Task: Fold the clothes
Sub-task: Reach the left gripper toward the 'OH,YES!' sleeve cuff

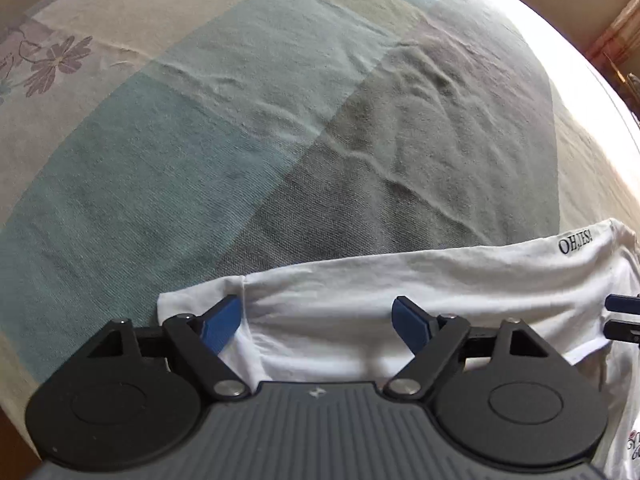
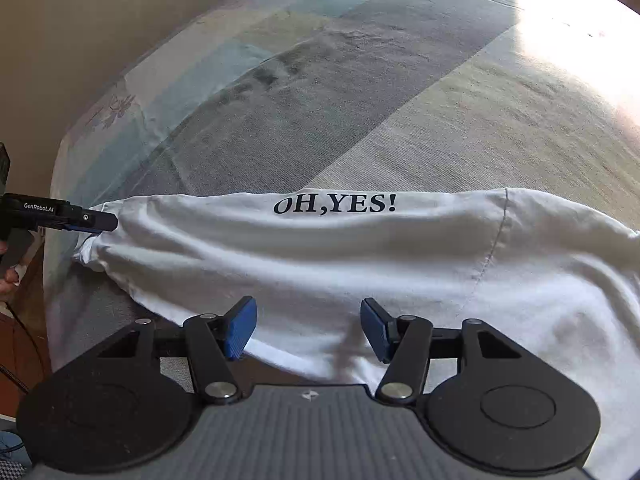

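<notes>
A white T-shirt lies on the bed as a long folded band, its far edge a fold carrying the black print "OH,YES!". My left gripper is open, its blue pads spread over the shirt's left end near a seam, nothing between them. In the right wrist view the same shirt fills the foreground, and my right gripper hovers open over its near hem. The left gripper shows side-on at the shirt's left tip. The right gripper peeks in at the left wrist view's right edge.
The bed sheet is a wrinkled patchwork of teal, grey and beige with flower prints at its far left. A beige wall borders the bed. Reddish floor and a cable lie off the left edge. Strong window light washes out the far right.
</notes>
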### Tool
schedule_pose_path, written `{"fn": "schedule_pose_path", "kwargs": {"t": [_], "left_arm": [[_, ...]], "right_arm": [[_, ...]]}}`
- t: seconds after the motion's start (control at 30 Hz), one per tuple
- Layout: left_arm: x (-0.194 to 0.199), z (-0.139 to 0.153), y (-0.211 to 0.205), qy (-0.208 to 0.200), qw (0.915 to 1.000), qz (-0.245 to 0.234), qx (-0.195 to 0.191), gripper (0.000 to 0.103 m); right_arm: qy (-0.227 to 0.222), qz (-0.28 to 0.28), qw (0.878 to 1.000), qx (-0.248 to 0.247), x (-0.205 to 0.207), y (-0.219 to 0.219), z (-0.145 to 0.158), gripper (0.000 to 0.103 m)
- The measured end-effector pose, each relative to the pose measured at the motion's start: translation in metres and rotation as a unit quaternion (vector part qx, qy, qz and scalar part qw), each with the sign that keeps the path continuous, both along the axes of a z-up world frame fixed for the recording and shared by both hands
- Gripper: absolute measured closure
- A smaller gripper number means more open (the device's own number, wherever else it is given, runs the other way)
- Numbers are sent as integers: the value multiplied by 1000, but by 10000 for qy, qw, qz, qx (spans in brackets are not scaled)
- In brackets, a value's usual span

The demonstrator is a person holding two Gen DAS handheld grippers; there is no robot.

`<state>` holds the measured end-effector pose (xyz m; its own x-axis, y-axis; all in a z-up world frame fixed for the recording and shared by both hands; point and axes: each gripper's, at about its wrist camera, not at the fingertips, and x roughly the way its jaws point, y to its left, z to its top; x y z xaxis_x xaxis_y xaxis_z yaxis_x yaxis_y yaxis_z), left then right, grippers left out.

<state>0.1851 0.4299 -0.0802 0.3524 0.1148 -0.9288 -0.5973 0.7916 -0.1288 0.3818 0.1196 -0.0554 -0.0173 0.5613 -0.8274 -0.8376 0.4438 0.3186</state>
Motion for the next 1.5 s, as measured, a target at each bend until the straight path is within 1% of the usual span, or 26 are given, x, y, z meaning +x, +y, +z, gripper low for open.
{"fn": "schedule_pose_path", "kwargs": {"t": [0.07, 0.13, 0.23, 0.27, 0.33, 0.37, 0.4, 0.43, 0.47, 0.5, 0.57, 0.6, 0.67, 0.77, 0.8, 0.87, 0.93, 0.97, 1.0, 1.03, 1.07, 1.1, 1.17, 1.3, 1.4, 1.5], "left_arm": [[8, 1, 8, 256, 9993, -95, 261, 22], [6, 16, 8, 42, 9997, 11, 245, 22], [-2, 34, -11, -356, 9993, -69, 75, 19], [-3, 35, -20, -387, 9991, -191, 15, 18], [1, 24, -32, -197, 9989, -424, -24, 18], [0, 17, -38, -35, 9988, -490, 67, 18], [-3, 10, -41, 160, 9984, -495, 228, 18], [-9, 8, -38, 266, 9987, -313, 290, 18], [-14, 7, -35, 372, 9986, -132, 351, 10], [-20, 6, -32, 477, 9980, 49, 412, 7], [-30, 4, -26, 666, 9956, 393, 527, 13], [-29, 11, -29, 516, 9968, 341, 502, 13], [-16, 27, -41, 131, 9989, 2, 459, 11], [20, 37, -59, -337, 9974, -642, -54, 11], [36, 39, -67, -524, 9941, -891, -321, 11], [64, 38, -78, -771, 9869, -1144, -831, 11], [85, 31, -86, -959, 9781, -1242, -1364, 11], [93, 25, -90, -960, 9741, -1292, -1589, 11], [100, 19, -94, -955, 9700, -1333, -1795, 11], [105, 12, -97, -887, 9710, -1295, -1805, 11], [110, 6, -100, -815, 9722, -1254, -1800, 11], [114, -1, -101, -705, 9770, -1183, -1627, 11], [121, -2, -101, -716, 9821, -1181, -1283, 12], [137, -4, -101, -733, 9885, -1172, -607, 12], [139, 8, -103, -786, 9872, -1270, -563, 12], [122, 27, -112, -798, 9858, -1475, -126, 11]], "right_arm": [[0, 190, 9998, 42, -9, 4, 2, 40], [35, 408, 9991, 118, -21, 8, 6, 40], [85, 619, 9978, 231, -40, 12, 10, 40], [96, 672, 9974, 252, -46, 12, 10, 40], [130, 748, 9967, 272, -56, 13, 10, 40], [158, 762, 9966, 270, -60, 13, 10, 40], [158, 765, 9966, 276, -63, 12, 10, 40], [148, 764, 9966, 285, -65, 12, 11, 40], [94, 767, 9966, 287, -67, 10, 13, 40], [21, 765, 9967, 271, -68, 9, 14, 40], [-340, 726, 9967, 160, -68, 6, 17, 39], [-547, 731, 9958, 109, -69, 6, 17, 39], [-847, 784, 9933, 45, -72, 11, 15, 39], [-1083, 877, 9901, 143, -79, 21, 10, 39], [-1197, 893, 9887, 154, -83, 25, 6, 38], [-1271, 908, 9877, -5, -87, 28, -5, 36], [-1316, 923, 9868, -186, -90, 31, -15, 36], [-1356, 925, 9863, -179, -92, 30, -17, 35], [-1381, 915, 9861, -159, -93, 28, -18, 31], [-1396, 901, 9860, -150, -94, 26, -18, 30], [-1412, 887, 9859, -141, -95, 24, -19, 29], [-1408, 866, 9862, -128, -95, 23, -19, 29], [-1384, 800, 9871, -96, -94, 21, -19, 29], [-1320, 680, 9889, -64, -92, 20, -17, 29], [-1305, 603, 9896, 10, -92, 16, -11, 29], [-1399, 421, 9891, 171, -84, 9, 1, 29]]}}
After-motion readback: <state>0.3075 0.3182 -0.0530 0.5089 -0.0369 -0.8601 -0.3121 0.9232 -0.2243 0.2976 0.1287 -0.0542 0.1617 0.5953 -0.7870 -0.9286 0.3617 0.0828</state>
